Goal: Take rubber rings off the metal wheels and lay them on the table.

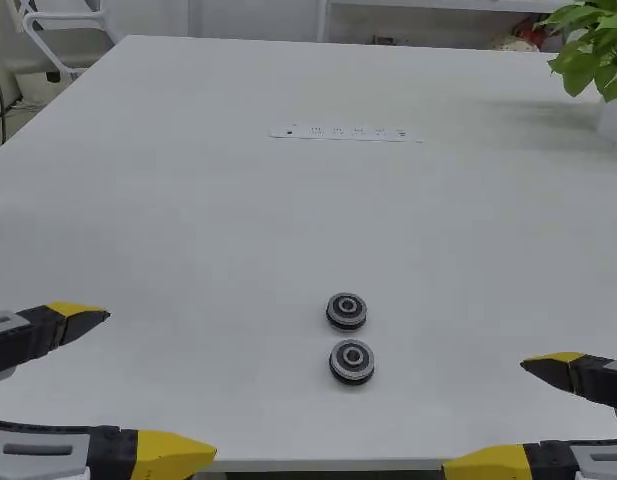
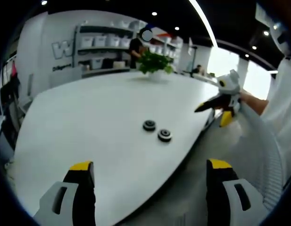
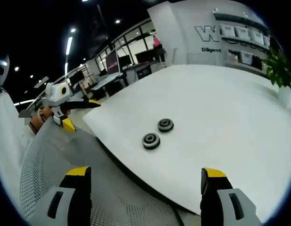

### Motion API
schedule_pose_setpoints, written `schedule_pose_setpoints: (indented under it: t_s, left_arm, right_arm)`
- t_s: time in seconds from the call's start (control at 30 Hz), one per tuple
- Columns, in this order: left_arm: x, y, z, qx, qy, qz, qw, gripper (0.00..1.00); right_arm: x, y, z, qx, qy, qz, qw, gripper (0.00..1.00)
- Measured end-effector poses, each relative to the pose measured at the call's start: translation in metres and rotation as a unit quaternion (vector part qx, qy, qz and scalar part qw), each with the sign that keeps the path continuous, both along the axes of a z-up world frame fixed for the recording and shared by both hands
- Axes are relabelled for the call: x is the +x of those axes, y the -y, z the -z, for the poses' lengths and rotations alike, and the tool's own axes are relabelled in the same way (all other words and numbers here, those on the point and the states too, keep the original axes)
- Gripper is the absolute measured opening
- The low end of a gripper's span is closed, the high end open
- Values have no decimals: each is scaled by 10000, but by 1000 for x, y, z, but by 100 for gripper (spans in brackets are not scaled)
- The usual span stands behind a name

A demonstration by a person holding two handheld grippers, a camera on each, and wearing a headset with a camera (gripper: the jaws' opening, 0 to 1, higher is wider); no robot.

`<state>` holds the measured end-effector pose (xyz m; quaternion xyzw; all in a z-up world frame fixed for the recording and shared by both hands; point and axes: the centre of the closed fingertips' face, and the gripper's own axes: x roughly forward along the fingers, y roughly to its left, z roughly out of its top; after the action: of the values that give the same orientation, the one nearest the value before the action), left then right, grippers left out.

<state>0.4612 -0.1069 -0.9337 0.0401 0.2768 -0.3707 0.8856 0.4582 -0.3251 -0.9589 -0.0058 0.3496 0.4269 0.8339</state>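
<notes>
Risk of a wheel being knocked off the desk (image 1: 188, 200) front edge is judged real: near wheel (image 1: 352, 361) and far wheel (image 1: 346, 311), rubber rings (image 1: 334, 363) fitted, are flanked by left gripper (image 1: 158, 385) and right gripper (image 1: 485, 416), jaws spread wide, nothing held.

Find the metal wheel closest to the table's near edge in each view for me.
Head view: the near wheel sits below centre, just under the other wheel.
Left gripper view: the near wheel is the lower right of the pair, mid-picture.
Right gripper view: the near wheel is the lower left one, mid-picture.
Shared landmark: the potted plant, beyond both wheels.
</notes>
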Motion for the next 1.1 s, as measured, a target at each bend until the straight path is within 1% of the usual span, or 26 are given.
schedule_pose_setpoints:
  t_s: [0.57,1.1]
  left_arm:
    - [1,-1,0,-19,2,-21,10000,100]
    - [1,-1,-2,-50,39,-24,10000,100]
  right_arm:
    - [0,0,1,-12,-17,3,10000,96]
    - [1,2,1,-33,-7,38,10000,95]
